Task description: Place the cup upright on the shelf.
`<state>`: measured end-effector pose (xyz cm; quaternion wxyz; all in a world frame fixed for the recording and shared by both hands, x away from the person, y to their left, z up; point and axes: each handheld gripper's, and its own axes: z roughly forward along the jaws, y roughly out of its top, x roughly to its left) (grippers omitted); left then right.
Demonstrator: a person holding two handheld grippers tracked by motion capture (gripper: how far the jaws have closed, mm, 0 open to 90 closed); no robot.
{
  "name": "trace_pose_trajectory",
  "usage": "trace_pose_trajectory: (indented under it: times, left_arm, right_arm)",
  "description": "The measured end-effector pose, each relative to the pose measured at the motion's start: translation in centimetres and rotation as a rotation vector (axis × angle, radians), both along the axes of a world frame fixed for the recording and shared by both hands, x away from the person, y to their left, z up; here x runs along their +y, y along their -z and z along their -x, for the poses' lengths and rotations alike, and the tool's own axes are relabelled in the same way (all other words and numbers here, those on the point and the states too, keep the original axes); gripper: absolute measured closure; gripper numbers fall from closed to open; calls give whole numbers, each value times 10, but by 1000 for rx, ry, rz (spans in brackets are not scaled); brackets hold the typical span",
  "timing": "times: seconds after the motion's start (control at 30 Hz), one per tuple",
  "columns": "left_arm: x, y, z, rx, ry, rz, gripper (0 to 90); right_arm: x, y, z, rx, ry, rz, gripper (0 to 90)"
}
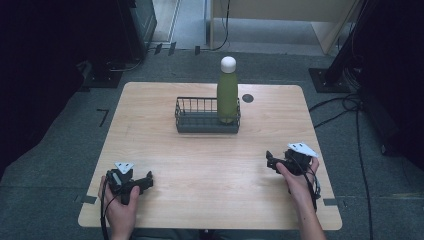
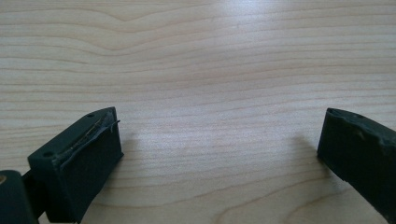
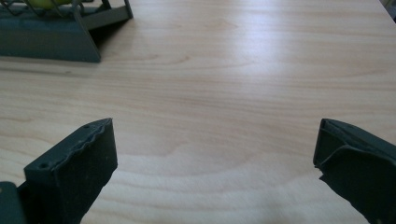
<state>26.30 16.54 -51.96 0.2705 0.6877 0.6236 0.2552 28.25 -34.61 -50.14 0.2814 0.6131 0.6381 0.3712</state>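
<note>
Both hand-held grippers, left (image 1: 148, 178) and right (image 1: 270, 159), gape empty on the desk (image 1: 210, 165); a careless grab could topple the tall green bottle (image 1: 227, 95) in its basket (image 1: 200, 121)

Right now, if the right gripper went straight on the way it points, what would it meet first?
Probably nothing soon: the right gripper, jaws open, faces bare table. The wire basket sits off to the left of its line in the right gripper view, so it would likely pass beside it, though depth is hard to judge.
</note>
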Motion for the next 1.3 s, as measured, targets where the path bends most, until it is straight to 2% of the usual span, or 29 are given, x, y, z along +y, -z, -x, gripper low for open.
trace_pose_trajectory:
  times: [0.13,0.23,0.5,0.6,0.73,0.87,1.0,1.1,1.3]
  left_arm:
    - [0,0,0,0,0,0,0]
    - [0,0,0,0,0,0,0]
    - [0,0,0,0,0,0,0]
    - [0,0,0,0,0,0,0]
    - [0,0,0,0,0,0,0]
    - [0,0,0,0,0,-1,0]
    - [0,0,0,0,0,0,0]
    - [0,0,0,0,1,0,0]
    - [0,0,0,0,0,0,0]
  right_arm:
    - [-9,4,12,7,13,6,0]
    - [-14,8,21,14,16,29,0]
    - [-29,21,46,66,46,74,0]
    - [-33,24,55,87,59,65,0]
    - [-38,24,67,102,66,95,0]
    - [-44,26,77,138,79,134,0]
    - [-53,27,86,164,77,78,0]
    - [-55,27,91,164,65,80,0]
    - [-55,27,92,164,63,79,0]
